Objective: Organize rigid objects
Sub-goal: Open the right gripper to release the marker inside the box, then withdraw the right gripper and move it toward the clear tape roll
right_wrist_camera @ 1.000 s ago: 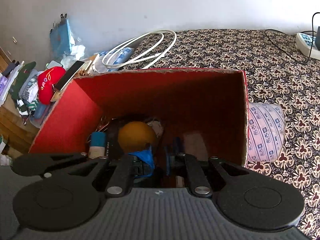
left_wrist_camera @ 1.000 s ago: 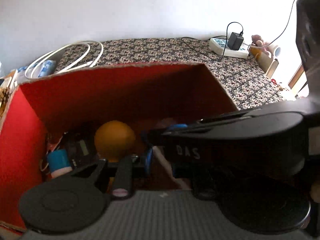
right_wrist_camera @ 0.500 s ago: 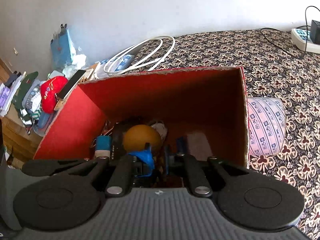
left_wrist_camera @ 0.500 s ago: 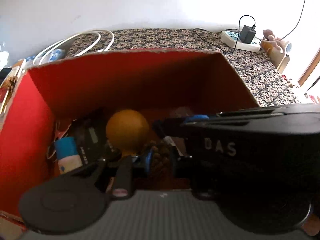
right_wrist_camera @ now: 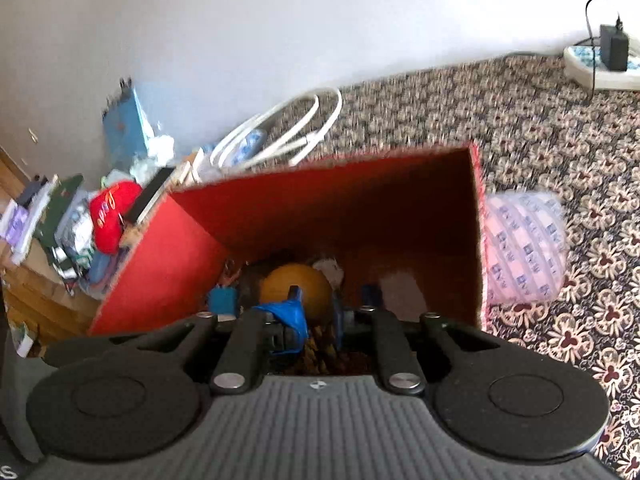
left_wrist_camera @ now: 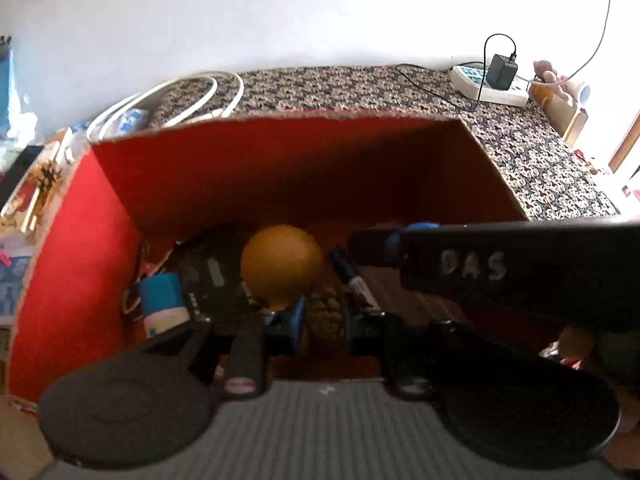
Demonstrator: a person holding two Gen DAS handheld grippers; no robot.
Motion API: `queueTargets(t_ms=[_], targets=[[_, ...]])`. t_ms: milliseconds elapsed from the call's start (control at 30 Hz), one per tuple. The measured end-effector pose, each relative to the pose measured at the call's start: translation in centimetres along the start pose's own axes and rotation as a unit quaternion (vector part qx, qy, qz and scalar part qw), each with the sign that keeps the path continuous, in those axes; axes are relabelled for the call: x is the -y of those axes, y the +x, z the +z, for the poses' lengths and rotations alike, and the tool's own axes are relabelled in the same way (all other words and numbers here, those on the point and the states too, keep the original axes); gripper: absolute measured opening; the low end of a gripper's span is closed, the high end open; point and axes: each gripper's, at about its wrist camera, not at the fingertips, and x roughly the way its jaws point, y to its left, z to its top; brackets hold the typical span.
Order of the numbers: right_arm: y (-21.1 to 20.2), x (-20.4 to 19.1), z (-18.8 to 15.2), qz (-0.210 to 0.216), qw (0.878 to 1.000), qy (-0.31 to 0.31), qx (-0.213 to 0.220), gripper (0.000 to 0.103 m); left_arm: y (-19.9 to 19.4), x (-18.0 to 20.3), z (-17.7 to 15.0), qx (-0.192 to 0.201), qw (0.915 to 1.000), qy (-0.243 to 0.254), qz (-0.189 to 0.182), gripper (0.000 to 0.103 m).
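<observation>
An open red cardboard box (left_wrist_camera: 280,168) (right_wrist_camera: 320,208) holds an orange ball (left_wrist_camera: 282,264) (right_wrist_camera: 280,288), a blue-capped bottle (left_wrist_camera: 162,296) (right_wrist_camera: 222,300), a black device (left_wrist_camera: 212,276), a marker (left_wrist_camera: 356,280) and a brown pine cone (left_wrist_camera: 324,320) (right_wrist_camera: 320,346). My left gripper (left_wrist_camera: 320,308) hangs over the box's near edge. Its blue pads are barely apart and grip nothing; the pine cone lies on the floor below the gap. My right gripper (right_wrist_camera: 316,300) is shut and empty above the same spot. Seen in the left wrist view, the right gripper (left_wrist_camera: 354,242) reaches in from the right.
The box stands on a flower-patterned cloth (left_wrist_camera: 360,88). A coiled white cable (left_wrist_camera: 180,96) (right_wrist_camera: 280,132) lies behind it. A power strip with a charger (left_wrist_camera: 492,84) (right_wrist_camera: 600,64) is far right. A patterned roll (right_wrist_camera: 524,248) touches the box's right wall. Clutter with a red cap (right_wrist_camera: 112,212) sits left.
Both views have tipped further down into the box, and the pine cone on its floor now shows between each gripper's fingers. The right wrist view has rolled slightly. Neither gripper took or released anything.
</observation>
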Motion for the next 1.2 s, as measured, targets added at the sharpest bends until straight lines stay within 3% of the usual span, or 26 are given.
queueTargets(t_ms=[100, 267, 467, 867, 1200], targets=[[-1.6, -0.5, 0.1, -0.009, 1.000, -0.007, 0.025, 0.001, -0.9, 0.2, 0.1, 0.008, 0.9999, 0.003, 0.010, 0.017], [-4.1, -1.2, -0.3, -0.028, 0.998, -0.021, 0.058, 0.002, -2.9, 1.0, 0.3, 0.024, 0.9987, 0.017, 0.042, 0.047], [-5.9, -1.3, -1.3, -0.052, 0.995, -0.031, 0.075, 0.002, -4.8, 1.9, 0.2, 0.035, 0.9967, 0.032, 0.066, 0.058], [-9.3, -0.9, -3.3, -0.056, 0.994, -0.011, 0.091, 0.002, -7.6, 3.4, -0.9, 0.036, 0.9942, 0.038, 0.094, 0.064], [-10.9, -0.6, -5.2, -0.055, 0.995, -0.003, 0.081, 0.003, -9.3, 4.4, -2.5, 0.024, 0.9945, 0.038, 0.094, 0.065]])
